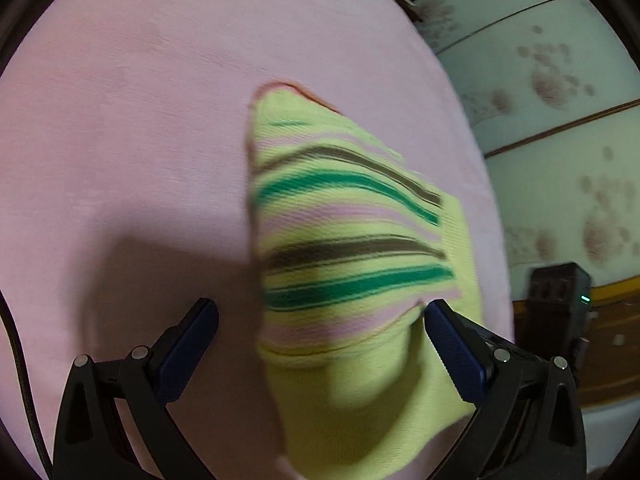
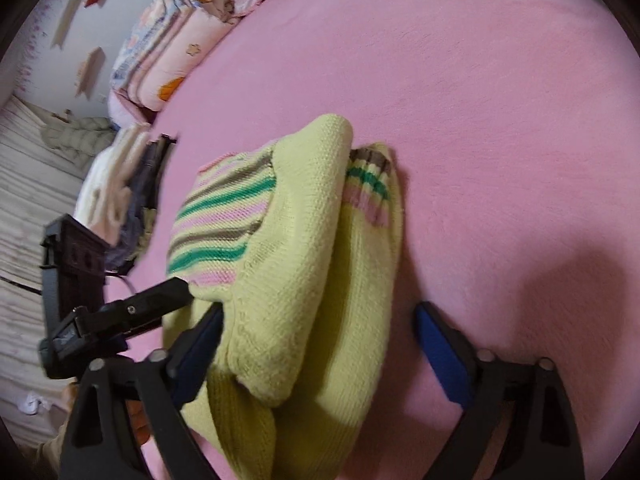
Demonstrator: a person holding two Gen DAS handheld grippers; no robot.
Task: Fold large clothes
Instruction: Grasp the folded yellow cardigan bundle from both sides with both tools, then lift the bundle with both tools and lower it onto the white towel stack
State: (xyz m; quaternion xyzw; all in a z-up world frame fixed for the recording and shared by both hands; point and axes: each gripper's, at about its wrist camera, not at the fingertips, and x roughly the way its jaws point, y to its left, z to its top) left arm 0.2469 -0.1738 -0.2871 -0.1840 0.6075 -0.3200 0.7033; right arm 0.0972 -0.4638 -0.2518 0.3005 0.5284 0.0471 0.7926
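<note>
**Two grippers come at a stripy sweater on a pink bed**

A yellow sweater (image 2: 304, 264) with green, pink and brown stripes lies in a folded bundle on the pink blanket (image 2: 500, 100) of a bed. It sits near the bed's edge.

The right gripper (image 2: 320, 344) has its jaws wide. The bundle's near end lies between them. The left pad looks like it touches the knit, but the right pad stands off to the side, so nothing is pinched. The left gripper (image 1: 320, 340) also has its jaws wide, with the sweater's edge between them and no squeeze on it.

To do this step well, I think each gripper should go low, take just the top layer at a corner and close firmly. Both should lift together so the fold stays straight. Thick knit can slip or bunch up.

The right view shows the left gripper reaching in at the sweater's side, plus pillows (image 2: 172, 52) and a pile of clothes (image 2: 120, 192) beside the bed. The left view shows none of that. It shows the stripes close up and a patterned wall (image 1: 560, 80).
</note>
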